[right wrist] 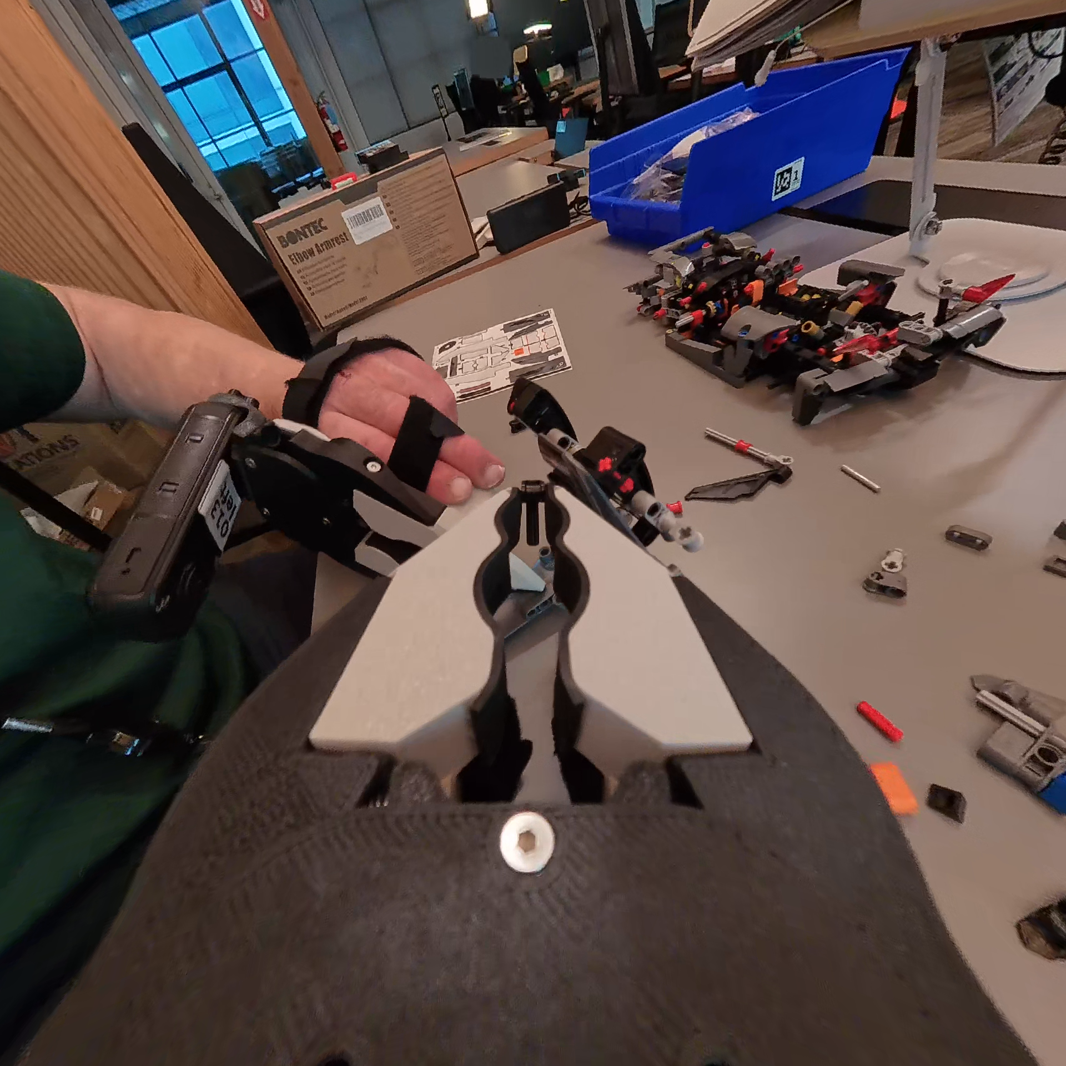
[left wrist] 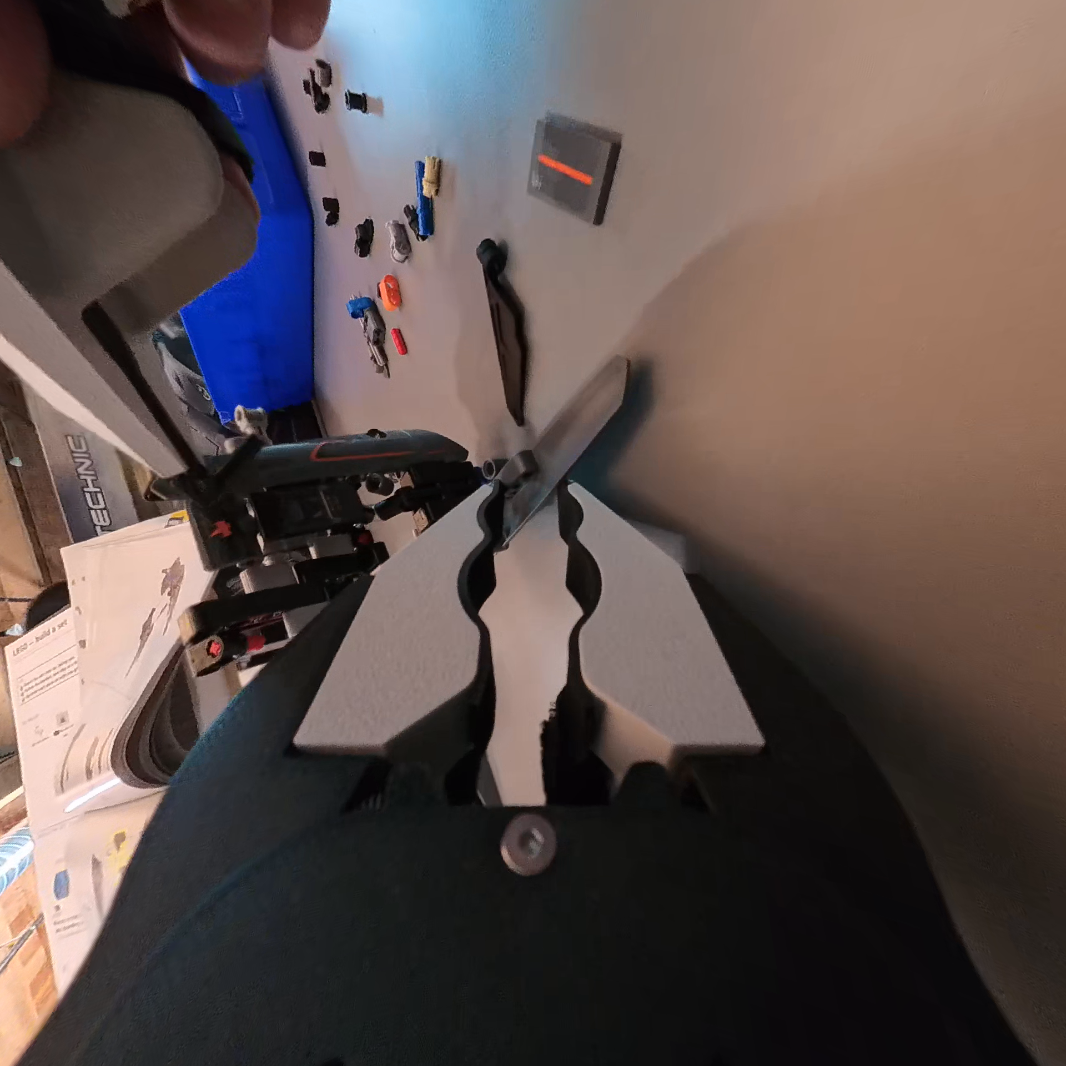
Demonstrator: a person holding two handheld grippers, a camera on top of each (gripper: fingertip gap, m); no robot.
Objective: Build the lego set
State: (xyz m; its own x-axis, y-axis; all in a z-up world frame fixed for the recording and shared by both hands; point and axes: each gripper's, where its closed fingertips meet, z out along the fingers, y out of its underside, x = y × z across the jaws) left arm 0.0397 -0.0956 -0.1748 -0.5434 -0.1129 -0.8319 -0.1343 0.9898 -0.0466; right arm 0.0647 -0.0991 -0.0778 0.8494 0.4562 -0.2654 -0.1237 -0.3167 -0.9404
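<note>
Sub-assembly point(right wrist: 611, 461) of black and grey beams with red pins is up in the air over the bench point(right wrist: 750, 605), just beyond my right tool point(right wrist: 533, 495). My left tool point(left wrist: 529, 493) has its jaws closed on the flat grey panel at one end of it, so most of the piece hangs out to the side of that grip. My right tool is pressed together on a short black pin point(right wrist: 533, 522), pinched right at the tips with the rest of the pin lying back between the fingers.

I judge the job in hand is to seat that pin in a hole of the held piece. The risks are plain. The pin is held only by its end, so a crooked push could twist it out and drop it among the loose parts below, near the red pin point(right wrist: 878, 721). A hard push could also pivot the sub-assembly on its thin panel, slipping it from my left tool.

Farther off on the bench sit the main model point(right wrist: 807, 340), a sticker sheet point(right wrist: 502, 352) and a blue bin point(right wrist: 750, 167).
</note>
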